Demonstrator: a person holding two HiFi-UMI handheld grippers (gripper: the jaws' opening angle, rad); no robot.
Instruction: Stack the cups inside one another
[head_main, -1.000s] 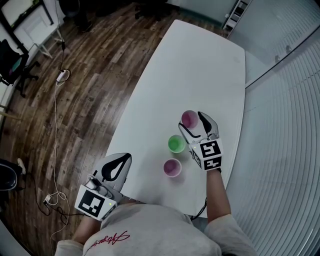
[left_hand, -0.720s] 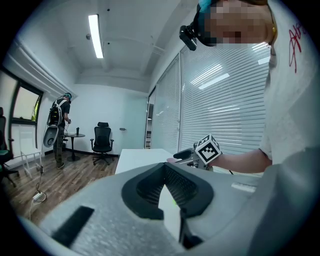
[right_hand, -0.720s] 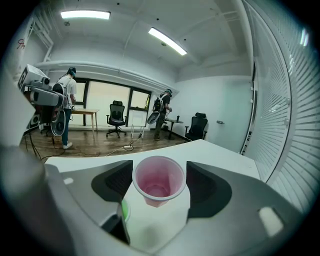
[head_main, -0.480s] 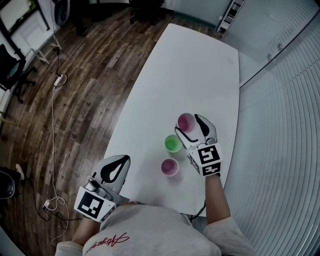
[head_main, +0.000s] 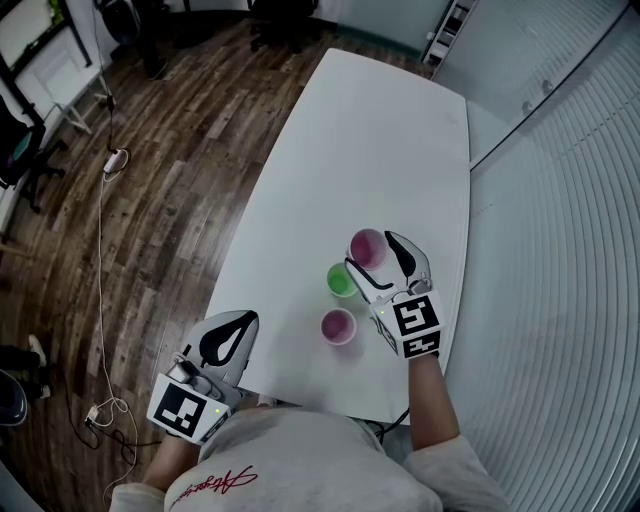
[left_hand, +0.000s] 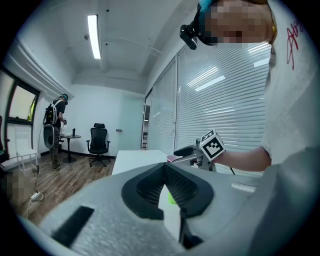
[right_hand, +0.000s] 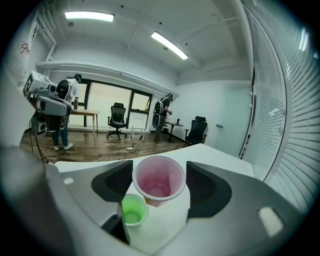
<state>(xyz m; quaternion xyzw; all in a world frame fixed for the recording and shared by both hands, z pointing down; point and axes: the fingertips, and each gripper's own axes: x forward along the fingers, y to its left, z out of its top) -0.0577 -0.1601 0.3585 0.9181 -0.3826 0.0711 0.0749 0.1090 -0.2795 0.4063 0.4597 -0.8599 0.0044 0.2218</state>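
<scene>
Pink cup (head_main: 367, 247), clamped in the right hand-held gripper (head_main: 371, 252), has risen off the counter (head_main: 370, 140) toward the green cup (head_main: 342, 281) (likely its nest next); left hand-held gripper (head_main: 243, 318) idles, jaws together.

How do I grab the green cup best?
Pinch the green cup across its round wall just under the rim. It stands upright with its mouth up, so come from its left in the head view, over open table. The right gripper, holding a pink cup, crowds its other side.
</scene>
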